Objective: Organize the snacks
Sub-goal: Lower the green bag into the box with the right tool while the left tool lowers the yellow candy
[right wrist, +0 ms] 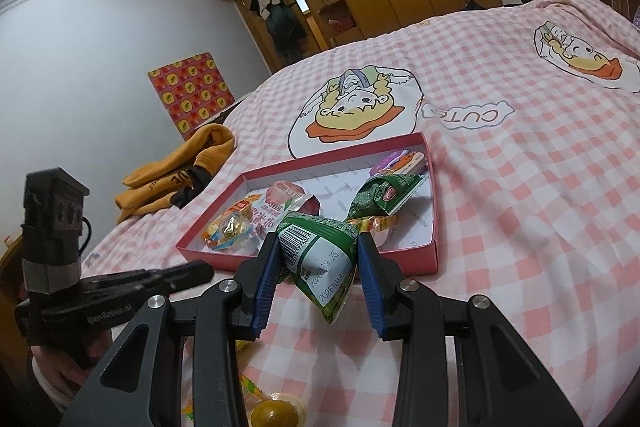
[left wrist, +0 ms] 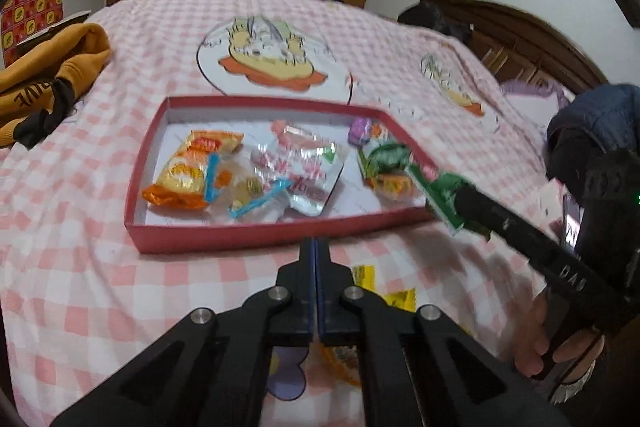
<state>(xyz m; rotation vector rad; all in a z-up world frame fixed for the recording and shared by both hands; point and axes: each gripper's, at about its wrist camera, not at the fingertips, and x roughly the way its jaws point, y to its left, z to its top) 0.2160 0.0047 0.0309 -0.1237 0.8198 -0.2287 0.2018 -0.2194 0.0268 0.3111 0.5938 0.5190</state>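
Pink-and-white checked bedding with cartoon prints covers the bed [right wrist: 520,227], which carries everything. On it lies a shallow red cardboard box with a white inside [left wrist: 200,237], holding several snacks: an orange crinkly packet [left wrist: 188,175] at its left, a silvery foil pouch with pink print [left wrist: 300,167] in the middle, a green wrapped snack [right wrist: 380,197] toward the right and a small purple-lidded cup [right wrist: 396,161] in the far right corner. A mustard-yellow hooded garment [left wrist: 48,67] is bunched on the bed, far left of the box. The right hand-held gripper [right wrist: 320,267] is clamped on a green triangular foil packet with a barcode [right wrist: 320,251], held above the near right edge of the box. The left hand-held gripper [left wrist: 315,247] has its blue-padded fingers pressed together on nothing, just near of the box's front wall. Small yellow wrapped sweets [left wrist: 384,287] lie on the bedding near that gripper.
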